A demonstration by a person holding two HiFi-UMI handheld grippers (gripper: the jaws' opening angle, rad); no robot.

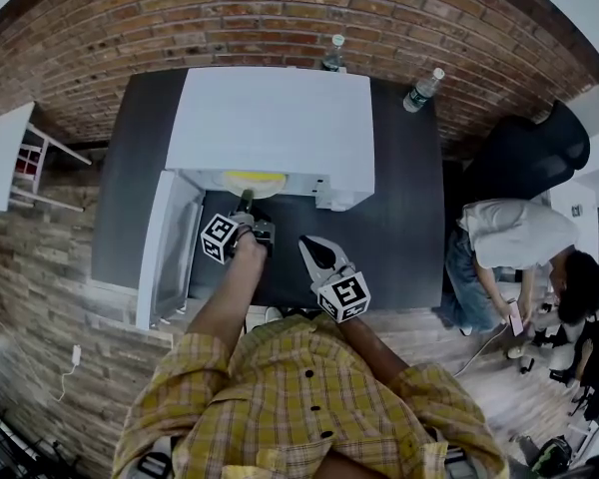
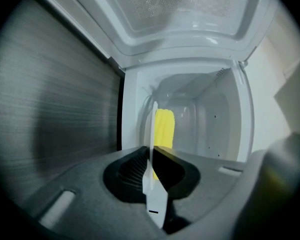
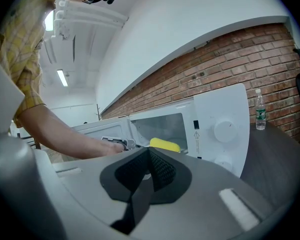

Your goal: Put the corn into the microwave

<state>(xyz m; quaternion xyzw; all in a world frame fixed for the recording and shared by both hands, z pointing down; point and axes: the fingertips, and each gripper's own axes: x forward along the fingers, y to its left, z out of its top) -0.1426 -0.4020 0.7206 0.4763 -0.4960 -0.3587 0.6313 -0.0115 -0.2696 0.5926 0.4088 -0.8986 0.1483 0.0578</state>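
Observation:
The yellow corn (image 1: pixel 255 180) lies on a thin white plate just inside the mouth of the white microwave (image 1: pixel 270 118), whose door (image 1: pixel 165 247) hangs open to the left. My left gripper (image 1: pixel 246 208) reaches into the opening. In the left gripper view its jaws (image 2: pixel 151 156) are shut on the rim of the plate (image 2: pixel 155 204), seen edge-on, with the corn (image 2: pixel 164 129) on its far part. My right gripper (image 1: pixel 314 252) stays back in front of the microwave, shut and empty (image 3: pixel 149 156). From there the corn (image 3: pixel 164 144) shows inside the cavity.
The microwave sits on a dark table (image 1: pixel 409 218) against a brick wall. Two bottles (image 1: pixel 332 53) (image 1: pixel 422 90) stand behind it. A person (image 1: pixel 509 257) stands at the right near a black chair (image 1: pixel 534 153). A white shelf (image 1: pixel 5 158) is at the far left.

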